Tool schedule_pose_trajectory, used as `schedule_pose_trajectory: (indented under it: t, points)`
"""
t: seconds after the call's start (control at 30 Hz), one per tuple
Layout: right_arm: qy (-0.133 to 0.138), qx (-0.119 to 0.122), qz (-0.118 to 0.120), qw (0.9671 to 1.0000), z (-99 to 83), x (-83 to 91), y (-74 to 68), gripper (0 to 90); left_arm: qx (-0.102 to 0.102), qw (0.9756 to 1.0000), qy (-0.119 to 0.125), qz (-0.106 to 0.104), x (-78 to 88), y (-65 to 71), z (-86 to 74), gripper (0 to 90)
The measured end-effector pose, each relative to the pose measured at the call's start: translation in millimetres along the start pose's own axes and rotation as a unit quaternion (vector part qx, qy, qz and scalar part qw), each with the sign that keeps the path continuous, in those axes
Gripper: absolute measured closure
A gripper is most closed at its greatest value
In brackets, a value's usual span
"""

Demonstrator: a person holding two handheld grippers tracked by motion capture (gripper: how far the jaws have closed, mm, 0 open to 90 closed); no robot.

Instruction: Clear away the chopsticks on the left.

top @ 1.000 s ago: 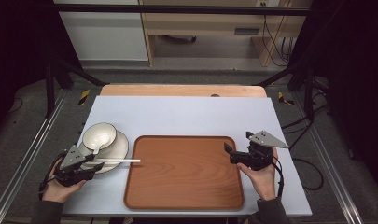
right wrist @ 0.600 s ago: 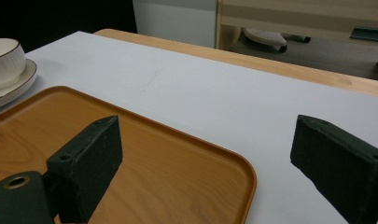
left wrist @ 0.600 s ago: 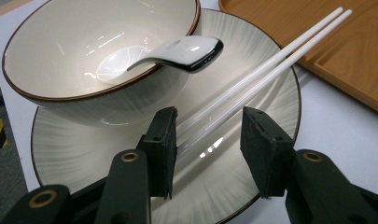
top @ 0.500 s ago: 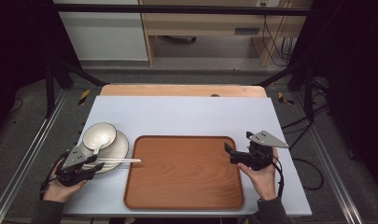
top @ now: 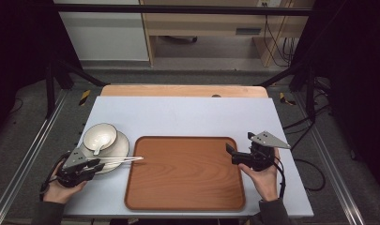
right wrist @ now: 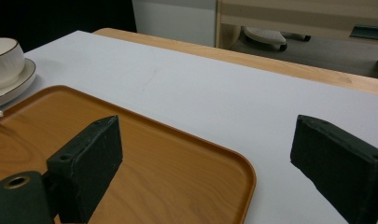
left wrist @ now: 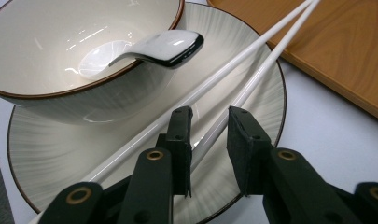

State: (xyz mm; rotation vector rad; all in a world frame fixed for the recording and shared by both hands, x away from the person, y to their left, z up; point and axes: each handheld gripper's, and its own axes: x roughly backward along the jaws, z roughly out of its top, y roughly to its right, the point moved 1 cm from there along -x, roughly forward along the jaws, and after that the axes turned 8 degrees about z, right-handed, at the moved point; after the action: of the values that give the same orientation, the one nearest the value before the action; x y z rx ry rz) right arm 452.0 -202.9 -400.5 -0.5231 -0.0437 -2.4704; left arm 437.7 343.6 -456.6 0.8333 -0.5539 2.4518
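Two chopsticks [left wrist: 233,70], one bowl [left wrist: 60,56], one spoon [left wrist: 158,46]

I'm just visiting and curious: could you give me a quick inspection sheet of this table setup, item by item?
Surface: pale table with a wooden strip along its far edge.
Job's things: white chopsticks lie across a plate, tips reaching over the wooden tray; a bowl on the plate holds a spoon.
Clutter: nothing seen.
Grippers: left hand-held gripper has just been closing, one chopstick between its jaws, the other outside them, not yet pinched; right hand-held gripper open, holding nothing, at the tray's right edge.
Cables: one trails from the right gripper; more lie on the floor at right.
Surroundings: dark frame rails, grey floor, furniture behind.
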Motion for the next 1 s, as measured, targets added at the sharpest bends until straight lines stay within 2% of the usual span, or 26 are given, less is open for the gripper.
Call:
schedule_pose_trajectory:
  t: [0.43,0.6,1.0]
  points:
    - [-0.001,0.001,-0.001,1.0000,-0.7,-0.1,0.9,9.2,0.017,0.9999,-0.003,-0.004,-0.1,1.1,0.4,76.8]
    - [-0.002,-0.001,0.000,1.0000,-0.7,-1.1,0.5,9.2,0.029,0.9995,-0.003,-0.006,-0.9,2.6,1.8,79.2]
    - [-0.002,0.001,0.001,1.0000,-0.7,-0.5,0.8,9.2,0.048,0.9988,-0.004,-0.002,-3.1,8.1,5.7,82.7]
